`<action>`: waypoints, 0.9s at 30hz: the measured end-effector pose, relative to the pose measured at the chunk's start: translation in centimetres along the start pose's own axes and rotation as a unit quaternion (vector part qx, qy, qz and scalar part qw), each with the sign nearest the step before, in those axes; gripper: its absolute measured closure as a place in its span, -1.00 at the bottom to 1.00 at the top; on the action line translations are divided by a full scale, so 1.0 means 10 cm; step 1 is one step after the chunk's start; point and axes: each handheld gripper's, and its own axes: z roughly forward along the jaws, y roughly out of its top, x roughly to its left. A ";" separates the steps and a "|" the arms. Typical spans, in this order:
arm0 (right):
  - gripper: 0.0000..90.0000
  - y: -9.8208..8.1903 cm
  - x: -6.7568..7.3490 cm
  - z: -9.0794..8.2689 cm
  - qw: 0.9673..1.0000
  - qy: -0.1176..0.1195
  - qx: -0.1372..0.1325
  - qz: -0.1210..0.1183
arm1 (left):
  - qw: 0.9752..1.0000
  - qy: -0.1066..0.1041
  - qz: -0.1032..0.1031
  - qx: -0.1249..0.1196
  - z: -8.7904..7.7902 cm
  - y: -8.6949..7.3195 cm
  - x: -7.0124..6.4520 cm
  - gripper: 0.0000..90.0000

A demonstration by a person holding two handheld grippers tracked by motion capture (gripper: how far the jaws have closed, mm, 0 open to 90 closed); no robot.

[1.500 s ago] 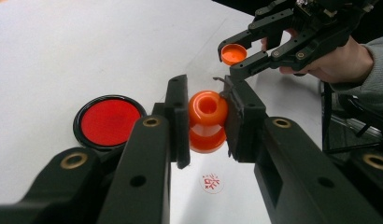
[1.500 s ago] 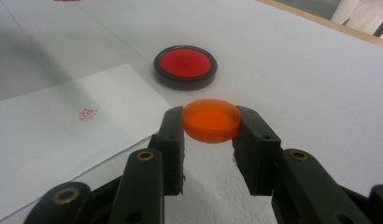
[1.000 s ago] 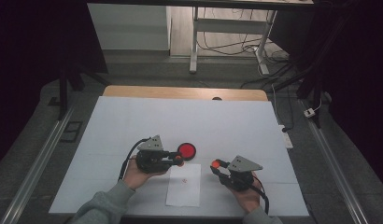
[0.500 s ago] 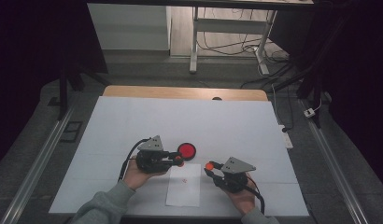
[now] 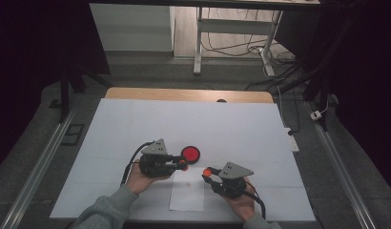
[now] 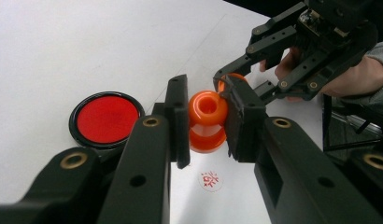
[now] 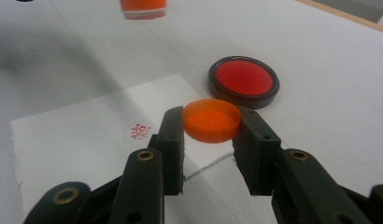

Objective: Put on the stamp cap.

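White table [image 5: 136, 124] bearing a white paper sheet [image 5: 188, 198] marked with a small red stamp print [image 6: 210, 179], and beside the sheet a round red ink pad [image 5: 190, 153] in a black rim. Left claw [image 6: 206, 120], closed on an orange stamp body [image 6: 207, 122] held above the sheet near the pad. Right claw [image 7: 209, 127], closed on the rim of a shallow orange cap [image 7: 211, 120], likewise over the sheet.
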 end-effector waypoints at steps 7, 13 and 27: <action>0.42 0.02 0.05 0.07 1.000 0.011 -0.001 0.000 | 1.000 -0.001 0.000 0.001 0.00 0.00 0.00 0.61; 0.41 0.05 0.09 0.11 1.000 0.016 -0.002 -0.003 | 1.000 -0.002 0.000 0.000 0.01 0.00 -0.01 0.61; 0.41 0.08 0.15 0.17 1.000 0.022 0.001 -0.008 | 1.000 -0.008 -0.001 -0.002 0.02 0.00 -0.01 0.61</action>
